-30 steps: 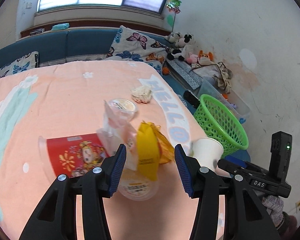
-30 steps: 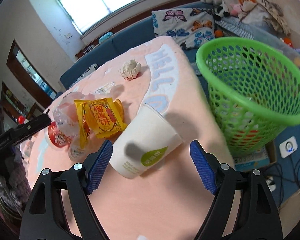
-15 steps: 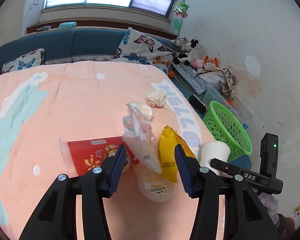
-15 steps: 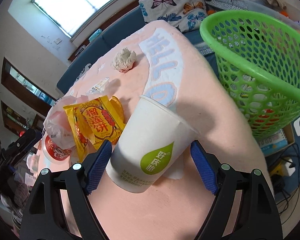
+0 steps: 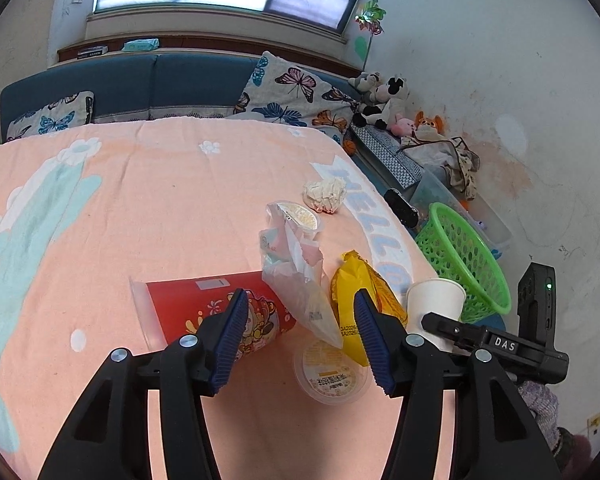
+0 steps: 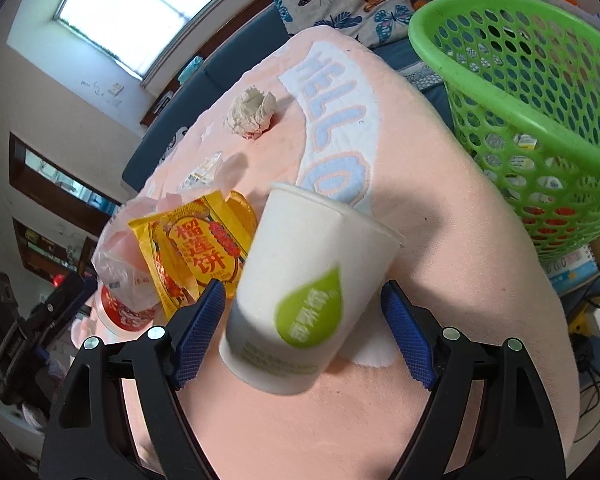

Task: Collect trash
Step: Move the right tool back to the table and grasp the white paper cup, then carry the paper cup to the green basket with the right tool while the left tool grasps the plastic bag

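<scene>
A white paper cup (image 6: 308, 292) with a green drop stands near the table's edge, between the pads of my right gripper (image 6: 304, 336), which is open and not pressing it. My left gripper (image 5: 300, 338) is open, its jaws opening, over a pile of trash. The tip of a clear plastic bag (image 5: 300, 280) lies between the fingertips, untouched. A red packet (image 5: 196, 308) lies behind the left pad, and a yellow wrapper (image 5: 356, 292) lies by the right pad. A round clear tub (image 5: 332, 376) sits just below. A crumpled tissue (image 5: 325, 194) lies farther back.
A green mesh basket (image 6: 500, 112) with some trash in it stands on the floor beside the table's right edge. A peach cloth (image 5: 160, 208) covers the table. A blue sofa with butterfly cushions (image 5: 296, 92) and soft toys lies behind.
My left gripper drew back and to the left, so the pile now sits more to its right, and its jaws stand slightly wider. My right gripper rolled and came in around the cup.
</scene>
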`<move>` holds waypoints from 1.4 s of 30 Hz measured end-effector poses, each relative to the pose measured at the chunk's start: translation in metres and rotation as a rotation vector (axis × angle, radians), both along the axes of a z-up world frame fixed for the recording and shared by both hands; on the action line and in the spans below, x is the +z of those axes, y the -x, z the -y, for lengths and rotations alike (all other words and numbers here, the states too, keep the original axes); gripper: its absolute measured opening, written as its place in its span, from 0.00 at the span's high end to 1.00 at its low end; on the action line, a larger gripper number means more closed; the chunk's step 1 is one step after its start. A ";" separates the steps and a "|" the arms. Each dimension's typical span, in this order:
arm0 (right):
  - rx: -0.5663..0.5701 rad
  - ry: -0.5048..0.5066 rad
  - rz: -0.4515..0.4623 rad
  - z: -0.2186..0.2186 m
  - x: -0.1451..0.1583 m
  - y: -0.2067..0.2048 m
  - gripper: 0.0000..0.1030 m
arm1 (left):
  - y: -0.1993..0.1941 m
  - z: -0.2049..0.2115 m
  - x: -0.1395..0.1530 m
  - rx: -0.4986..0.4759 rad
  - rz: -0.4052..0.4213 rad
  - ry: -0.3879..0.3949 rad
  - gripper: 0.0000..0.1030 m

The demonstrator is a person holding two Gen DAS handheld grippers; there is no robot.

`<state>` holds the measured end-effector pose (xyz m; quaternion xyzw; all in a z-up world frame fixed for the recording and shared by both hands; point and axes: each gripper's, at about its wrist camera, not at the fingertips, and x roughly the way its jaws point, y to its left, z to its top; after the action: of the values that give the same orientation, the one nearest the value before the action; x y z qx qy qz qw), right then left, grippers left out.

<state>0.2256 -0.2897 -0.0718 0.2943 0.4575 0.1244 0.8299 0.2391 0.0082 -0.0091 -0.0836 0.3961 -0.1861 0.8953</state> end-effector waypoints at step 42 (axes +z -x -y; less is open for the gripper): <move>0.072 0.151 0.177 -0.005 0.055 0.021 0.36 | -0.025 0.026 0.009 -0.032 0.072 -0.186 0.75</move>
<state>0.2044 -0.2850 -0.0167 0.2023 0.4005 0.1447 0.8819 0.2639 -0.0182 0.0003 0.0130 0.3803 -0.1656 0.9098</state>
